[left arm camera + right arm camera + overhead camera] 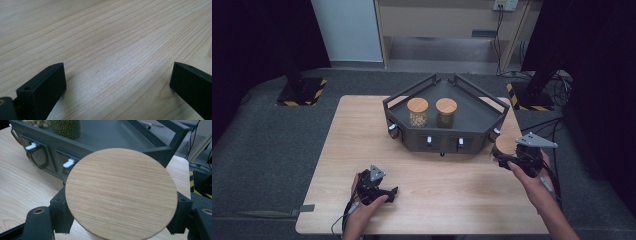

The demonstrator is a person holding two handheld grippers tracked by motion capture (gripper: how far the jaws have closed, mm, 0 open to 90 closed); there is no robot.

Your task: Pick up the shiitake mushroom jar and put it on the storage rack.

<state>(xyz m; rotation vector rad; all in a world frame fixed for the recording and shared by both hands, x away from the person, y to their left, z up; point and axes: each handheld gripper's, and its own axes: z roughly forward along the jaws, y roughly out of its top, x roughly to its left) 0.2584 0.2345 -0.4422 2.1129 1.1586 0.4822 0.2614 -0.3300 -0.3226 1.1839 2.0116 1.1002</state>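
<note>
My right gripper [507,161] is clamped on a jar with a round wooden lid [121,193]; in the right gripper view the two black jaws press against the jar's sides just below the lid, one at each edge of the disc. In the high view this jar [503,146] sits at the right end of the wooden table [362,145], just beside the right front corner of the dark grey tray rack [492,112]. The jar's contents are hidden under the lid. My left gripper [384,192] rests near the front left part of the table, well apart from the rack; its jaws stand wide apart with bare wood grain between them, grasping nothing. On the rack's deck stand two further lidded jars side by side: the left jar [418,112] holds pale pieces, and the right jar [446,113] holds green grains. White latches [68,163] project from the rack's front panels.
</note>
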